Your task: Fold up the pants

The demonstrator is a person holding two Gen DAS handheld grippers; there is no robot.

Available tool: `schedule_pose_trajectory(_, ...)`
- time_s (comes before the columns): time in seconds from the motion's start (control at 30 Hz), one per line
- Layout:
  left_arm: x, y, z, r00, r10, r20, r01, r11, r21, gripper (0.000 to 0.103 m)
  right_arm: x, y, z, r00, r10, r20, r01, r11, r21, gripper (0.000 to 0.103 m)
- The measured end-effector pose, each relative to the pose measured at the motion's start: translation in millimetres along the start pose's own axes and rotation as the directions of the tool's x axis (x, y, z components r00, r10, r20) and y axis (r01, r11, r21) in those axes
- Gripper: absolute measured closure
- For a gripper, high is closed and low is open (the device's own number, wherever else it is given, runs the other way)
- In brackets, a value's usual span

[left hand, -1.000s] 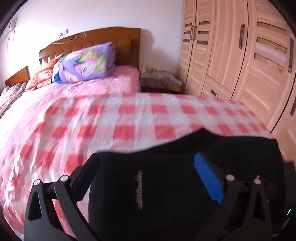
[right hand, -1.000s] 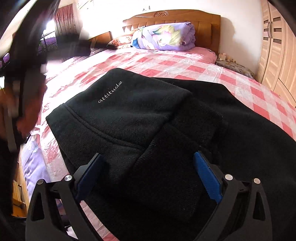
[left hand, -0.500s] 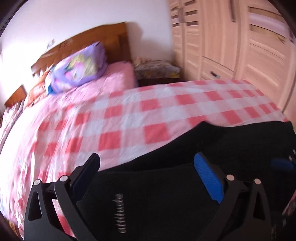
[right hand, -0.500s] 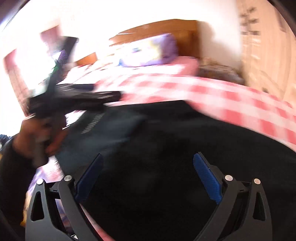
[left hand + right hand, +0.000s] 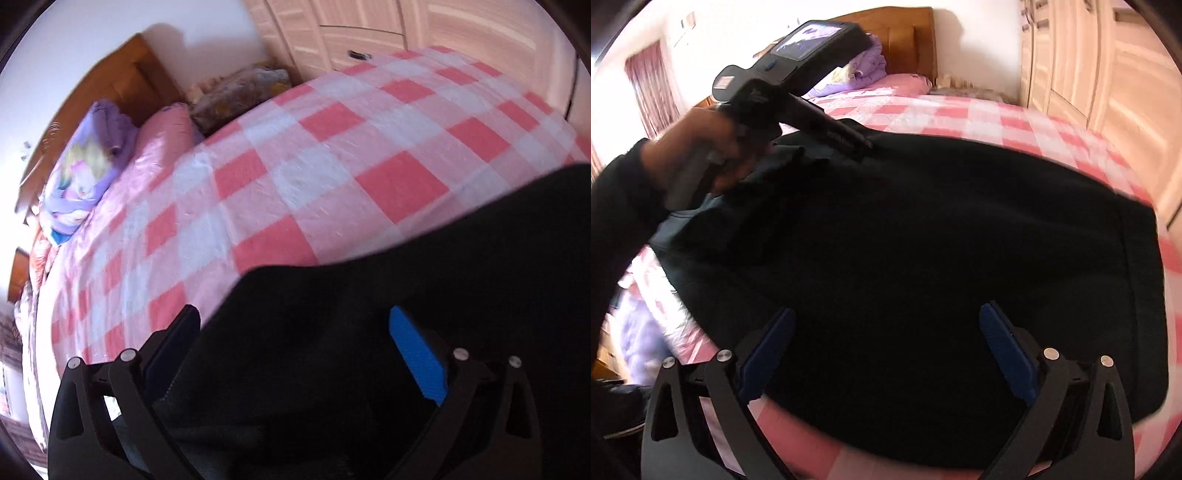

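Note:
Black pants (image 5: 923,240) lie folded across the near part of a bed with a pink checked sheet (image 5: 1015,122). They fill the lower half of the left wrist view (image 5: 369,332). My left gripper (image 5: 295,332) is open, its jaws wide apart just above the pants' far edge. In the right wrist view the left gripper (image 5: 862,147) reaches in from the left, held by a hand, its tips at the pants' far edge. My right gripper (image 5: 886,332) is open and empty, hovering over the near side of the pants.
A wooden headboard (image 5: 905,40) and a purple rolled quilt (image 5: 85,173) are at the far end of the bed. A light wooden wardrobe (image 5: 1108,74) stands along the right. A bedside table (image 5: 240,92) sits between bed and wardrobe.
The left gripper has swung right and tilted, moving to the pants' far edge. The right gripper has panned right along the pants; the "attitude" print is out of sight.

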State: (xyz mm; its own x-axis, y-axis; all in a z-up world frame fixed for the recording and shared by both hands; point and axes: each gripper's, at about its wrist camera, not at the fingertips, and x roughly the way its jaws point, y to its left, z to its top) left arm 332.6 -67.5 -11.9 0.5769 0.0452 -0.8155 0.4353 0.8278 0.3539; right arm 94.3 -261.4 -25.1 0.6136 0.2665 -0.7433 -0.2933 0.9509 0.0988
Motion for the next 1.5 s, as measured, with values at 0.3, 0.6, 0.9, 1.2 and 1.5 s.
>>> schedule_pose_trajectory(0.3, 3.1, -53.2, 15.9, 0.992, 0.105, 0.062, -0.110, 0.991, 0.079, 0.001, -8.4, 0.2, -20.2, 0.999, -0.037, -0.011, 0.037, 0.998, -0.058, 0.005)
schedule_pose_trajectory(0.6, -74.1, -23.0, -27.3, 0.973, 0.019, 0.228, -0.012, 0.999, -0.035, 0.001, -89.6, -98.8, -59.2, 0.977, -0.052, 0.205, -0.017, 0.948, 0.318, 0.005)
schedule_pose_trajectory(0.9, -110.7, 17.2, -96.4, 0.962, 0.086, 0.258, -0.038, 0.982, -0.185, 0.001, -68.1, -133.3, -72.0, 0.995, 0.031, 0.095, -0.075, 0.861, 0.502, 0.005)
schedule_pose_trajectory(1.2, -110.2, 57.6, -145.6, 0.969, 0.112, 0.220, -0.043, 0.954, -0.297, 0.001, -37.0, -137.6, -50.0, 0.995, 0.080, 0.055, -0.097, 0.832, 0.546, 0.004)
schedule_pose_trajectory(1.5, -90.1, 82.5, -182.9, 0.983, 0.052, 0.178, 0.026, 0.911, -0.411, 0.001, -57.3, -142.9, -53.9, 0.991, 0.038, 0.126, -0.104, 0.815, 0.570, 0.004)
